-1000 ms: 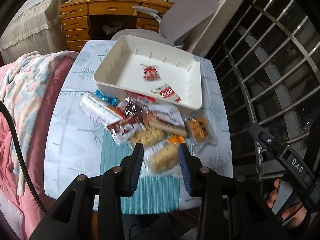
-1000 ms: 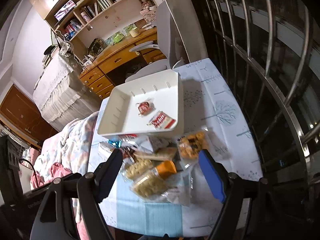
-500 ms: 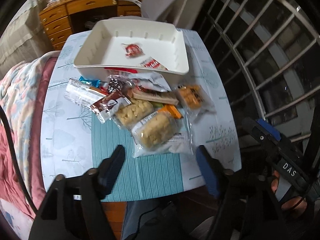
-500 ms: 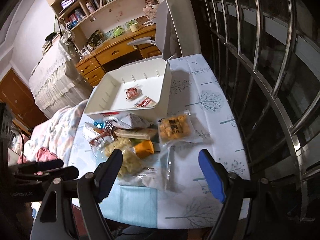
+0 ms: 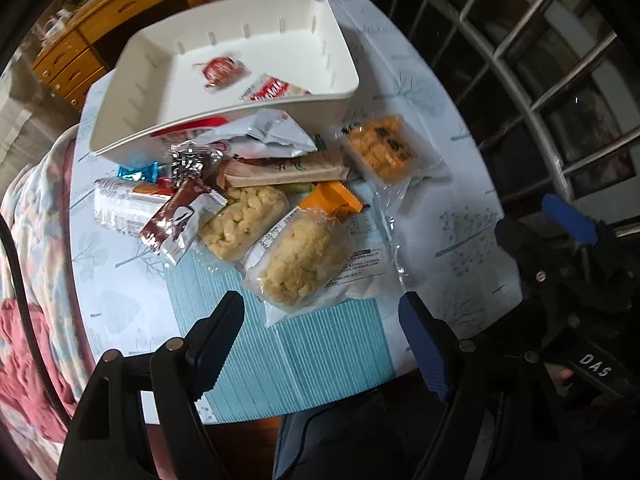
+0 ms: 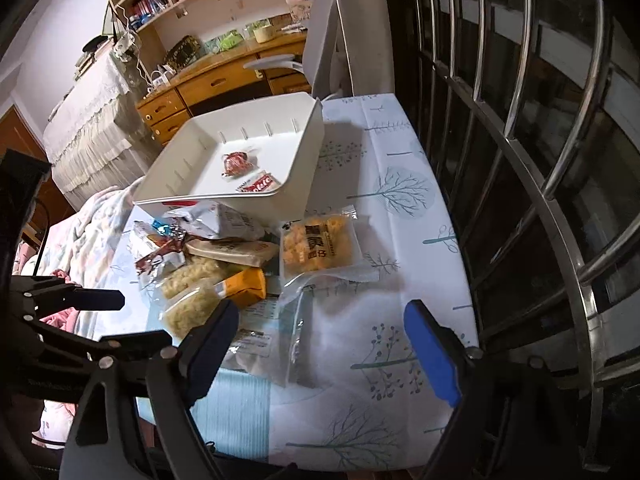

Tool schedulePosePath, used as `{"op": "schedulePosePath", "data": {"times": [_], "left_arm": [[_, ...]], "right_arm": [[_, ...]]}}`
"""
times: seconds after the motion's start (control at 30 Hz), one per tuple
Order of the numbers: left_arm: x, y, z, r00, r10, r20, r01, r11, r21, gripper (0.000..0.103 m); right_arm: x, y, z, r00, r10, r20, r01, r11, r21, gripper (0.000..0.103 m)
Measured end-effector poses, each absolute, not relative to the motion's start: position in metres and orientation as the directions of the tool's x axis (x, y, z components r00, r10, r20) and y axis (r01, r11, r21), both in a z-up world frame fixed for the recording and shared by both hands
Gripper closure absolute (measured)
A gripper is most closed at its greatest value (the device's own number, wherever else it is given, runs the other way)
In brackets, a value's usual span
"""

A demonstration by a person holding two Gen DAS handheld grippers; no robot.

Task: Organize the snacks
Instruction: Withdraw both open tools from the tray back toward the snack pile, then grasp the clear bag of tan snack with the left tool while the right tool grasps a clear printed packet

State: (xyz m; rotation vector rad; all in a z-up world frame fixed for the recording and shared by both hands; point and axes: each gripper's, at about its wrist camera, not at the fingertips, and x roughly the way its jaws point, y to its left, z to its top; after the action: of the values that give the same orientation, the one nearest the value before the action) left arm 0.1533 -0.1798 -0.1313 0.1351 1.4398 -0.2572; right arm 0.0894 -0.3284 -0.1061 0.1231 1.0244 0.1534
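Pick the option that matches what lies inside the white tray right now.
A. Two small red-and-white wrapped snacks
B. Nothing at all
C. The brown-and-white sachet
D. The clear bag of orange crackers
A: the white tray holds only a small red wrapped snack and a red-and-white packet; the bag of orange crackers and the brown-and-white sachet lie outside it on the tablecloth.

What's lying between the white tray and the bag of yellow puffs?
In the left wrist view, a silver-white wrinkled packet and a long tan bar lie between the white tray and the bag of yellow puffs.
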Motion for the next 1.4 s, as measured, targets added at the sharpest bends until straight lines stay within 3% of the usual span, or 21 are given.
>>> {"op": "schedulePosePath", "data": {"times": [0.73,0.87,0.97,1.23,1.4], "left_arm": [[0.21,-0.203,-0.24,-0.172,0.016,-0.985,0.373,0.927,-0.05,0.024],[0.214,-0.206,-0.249,-0.189,0.011,-0.982,0.383,0.922,-0.063,0.024],[0.222,-0.21,-0.254,-0.191,0.012,-0.982,0.389,0.919,-0.065,0.024],[0.239,-0.2,-0.256,-0.186,0.046,-0.981,0.391,0.92,-0.031,0.049],[0.244,-0.189,-0.258,-0.197,0.036,-0.98,0.374,0.927,-0.041,0.053]], "right_arm": [[0.163,-0.304,-0.197,0.342,0.201,-0.918,-0.133,0.977,0.165,0.017],[0.172,-0.299,-0.207,0.33,0.188,-0.925,-0.134,0.979,0.151,0.008],[0.179,-0.296,-0.214,0.324,0.169,-0.931,-0.133,0.982,0.132,0.007],[0.198,-0.295,-0.227,0.342,0.09,-0.935,-0.106,0.993,0.057,0.007],[0.206,-0.295,-0.23,0.365,0.048,-0.93,-0.091,0.996,0.016,0.007]]}}
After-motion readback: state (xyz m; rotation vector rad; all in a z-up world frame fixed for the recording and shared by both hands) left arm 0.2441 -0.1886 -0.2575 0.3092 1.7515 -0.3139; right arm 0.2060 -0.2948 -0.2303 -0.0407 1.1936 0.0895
